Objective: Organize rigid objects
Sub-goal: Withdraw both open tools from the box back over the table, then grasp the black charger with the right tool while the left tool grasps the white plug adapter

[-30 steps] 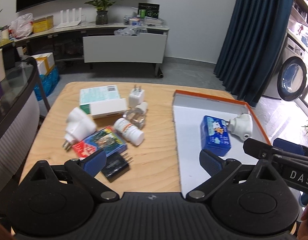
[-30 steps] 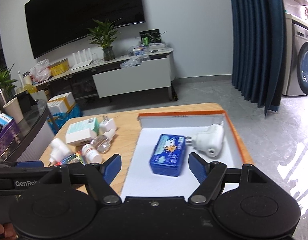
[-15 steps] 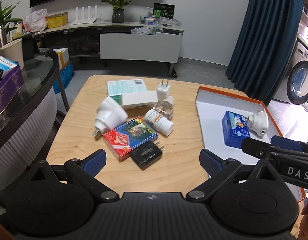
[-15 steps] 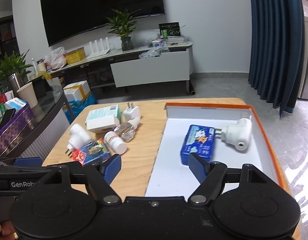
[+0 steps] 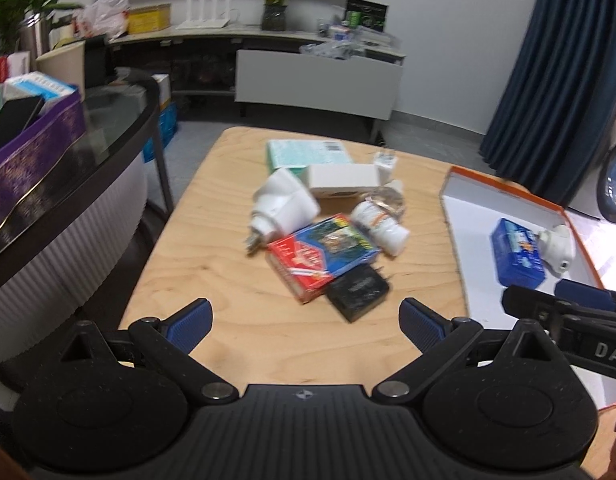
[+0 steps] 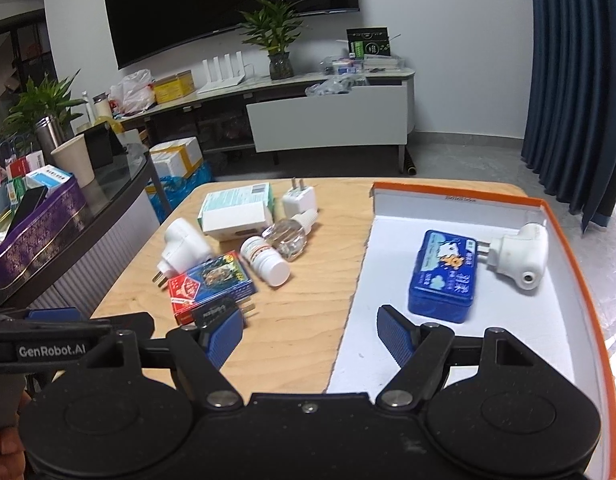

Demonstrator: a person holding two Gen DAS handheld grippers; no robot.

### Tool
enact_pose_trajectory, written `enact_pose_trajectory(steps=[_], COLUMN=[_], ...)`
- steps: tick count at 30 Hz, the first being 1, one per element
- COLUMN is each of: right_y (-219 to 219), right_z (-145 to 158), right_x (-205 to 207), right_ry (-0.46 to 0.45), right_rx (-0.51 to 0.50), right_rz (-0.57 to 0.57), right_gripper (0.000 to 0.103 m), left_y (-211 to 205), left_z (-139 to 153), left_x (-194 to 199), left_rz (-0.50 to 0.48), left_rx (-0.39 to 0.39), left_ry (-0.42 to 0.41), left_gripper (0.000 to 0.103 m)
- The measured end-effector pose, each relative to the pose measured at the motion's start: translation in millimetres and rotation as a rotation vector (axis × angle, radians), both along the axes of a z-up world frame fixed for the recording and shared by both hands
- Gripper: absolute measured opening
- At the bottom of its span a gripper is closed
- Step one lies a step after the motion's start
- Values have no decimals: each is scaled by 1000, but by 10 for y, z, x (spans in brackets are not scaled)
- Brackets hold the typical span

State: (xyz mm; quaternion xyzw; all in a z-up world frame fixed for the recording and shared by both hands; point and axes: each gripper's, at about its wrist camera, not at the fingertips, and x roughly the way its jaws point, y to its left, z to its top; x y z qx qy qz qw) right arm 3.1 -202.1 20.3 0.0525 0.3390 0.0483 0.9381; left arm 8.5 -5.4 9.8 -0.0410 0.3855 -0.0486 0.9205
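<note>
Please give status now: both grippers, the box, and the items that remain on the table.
Left gripper open, empty. Right gripper open, empty. Blue tin and white plug in orange box. Pile on table waiting; nothing blocking.

The left gripper [image 5: 303, 324] is showing a matte black ribbed body, two round black discs, silver pivot screws and angled black arms ending in blue ridged pads [image 5: 189, 325]. The right gripper [image 6: 310, 336] is wearing the same black frame, silver screws and blue pads [image 6: 392, 334], with triangular cut-outs in its arms. White lettering is reading "GenRobot.AI" and "DAS" on the side bars. Skin is peeking in at the frame edges
</note>
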Motion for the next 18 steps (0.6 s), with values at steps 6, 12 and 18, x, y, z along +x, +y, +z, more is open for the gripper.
enact_pose_trajectory(steps=[6, 12, 18], right_y=[164, 443, 730], right_z=[-111, -286, -451], right_x=[114, 309, 560], right_ry=[27, 58, 73], right_rx=[4, -12, -55], right_rz=[53, 158, 235], right_gripper=[87, 88, 88], left_y=[179, 344, 516], left_z=[-35, -61, -95], left_x=[65, 122, 190], left_rz=[40, 62, 80], left_rx=[-6, -13, -18], left_ry=[9, 14, 24], left_gripper=[102, 102, 102])
